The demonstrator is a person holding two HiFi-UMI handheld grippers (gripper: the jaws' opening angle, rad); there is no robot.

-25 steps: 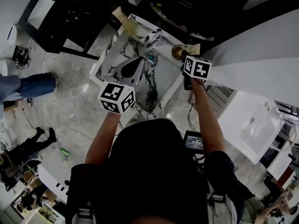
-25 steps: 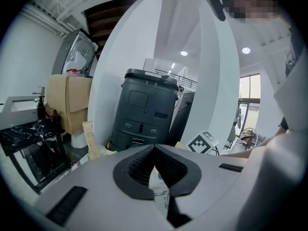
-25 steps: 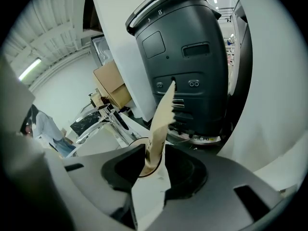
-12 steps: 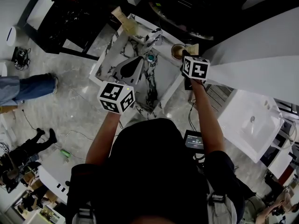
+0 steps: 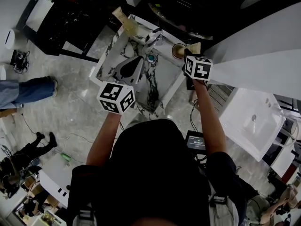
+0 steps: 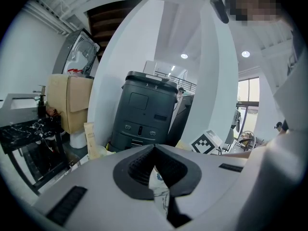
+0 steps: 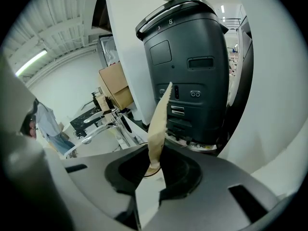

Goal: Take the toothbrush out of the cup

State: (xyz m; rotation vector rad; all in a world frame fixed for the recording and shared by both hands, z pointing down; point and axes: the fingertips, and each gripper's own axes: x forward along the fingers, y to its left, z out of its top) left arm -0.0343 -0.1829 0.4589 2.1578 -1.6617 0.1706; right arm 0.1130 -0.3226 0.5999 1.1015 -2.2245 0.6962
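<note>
A toothbrush [image 7: 158, 129] in a tan wrapper stands up out of a brown cup [image 5: 178, 51] at the back right corner of the marble sink counter [image 5: 164, 95]. My right gripper [image 7: 155, 165] reaches over the cup. Its jaws have just been closing, and the wrapped toothbrush sits between the black pads, which press on its lower part. In the head view the toothbrush [image 5: 194, 48] pokes out just beyond the right gripper [image 5: 187, 55]. My left gripper [image 5: 140, 60] hovers over the basin, shut, with nothing held [image 6: 155, 148].
A chrome faucet [image 5: 154, 36] stands at the basin's back edge, left of the cup, with a tan tube [image 5: 123, 20] at the far corner. A dark grey machine [image 7: 192, 71] and a white curved wall rise behind the counter. A cardboard box [image 6: 72, 102] sits to the left.
The right gripper's marker cube has shifted only slightly by the cup. The left gripper has stayed where it was over the basin.
</note>
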